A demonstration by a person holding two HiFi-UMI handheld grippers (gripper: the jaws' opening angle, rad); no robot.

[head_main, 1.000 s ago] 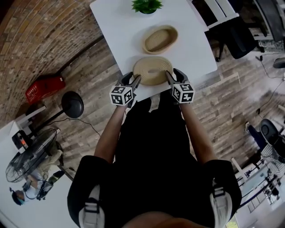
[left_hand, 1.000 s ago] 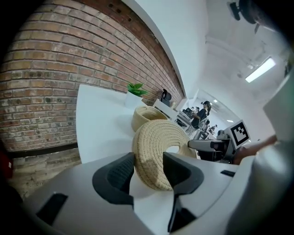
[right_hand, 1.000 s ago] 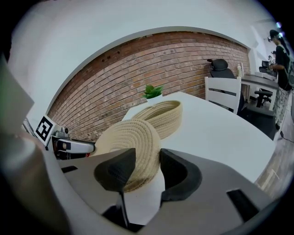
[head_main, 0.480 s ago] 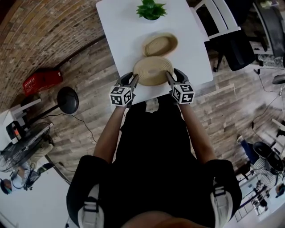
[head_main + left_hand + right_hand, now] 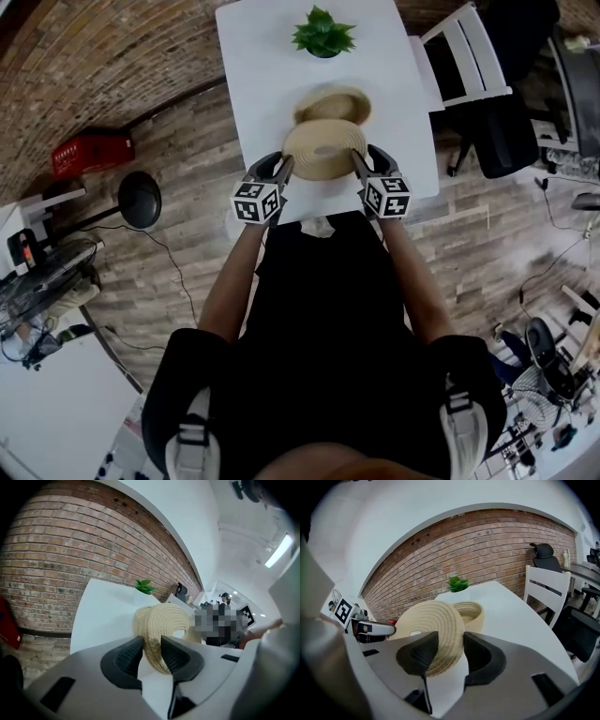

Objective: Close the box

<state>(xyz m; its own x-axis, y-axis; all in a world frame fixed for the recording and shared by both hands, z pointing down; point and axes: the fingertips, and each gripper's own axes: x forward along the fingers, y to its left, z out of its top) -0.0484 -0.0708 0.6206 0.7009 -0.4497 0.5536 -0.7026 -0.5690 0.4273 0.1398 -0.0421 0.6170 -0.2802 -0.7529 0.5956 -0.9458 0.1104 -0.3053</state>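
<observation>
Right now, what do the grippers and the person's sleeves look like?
Left gripper and right gripper: grey bodies, dark ribbed jaw pads, each with a white cube of black square markers. The left jaws are closing, the rim of the beige woven round lid between them. Black short-sleeved top.

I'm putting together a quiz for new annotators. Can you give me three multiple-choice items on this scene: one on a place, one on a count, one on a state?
1. Where does the potted plant stand?
A. On the white table, beyond the basket
B. On the floor
C. Inside the basket

2. How many grippers hold the woven lid?
A. None
B. One
C. Two

3. What state is the basket in?
A. Closed
B. Open, lid held off it
C. Upside down

Answers:
1. A: the plant sits at the table's far end.
2. C: the left gripper, its jaws closing with the rim between them, and the right gripper each clamp the lid's rim.
3. B: the basket's hollow shows in the right gripper view.
</observation>
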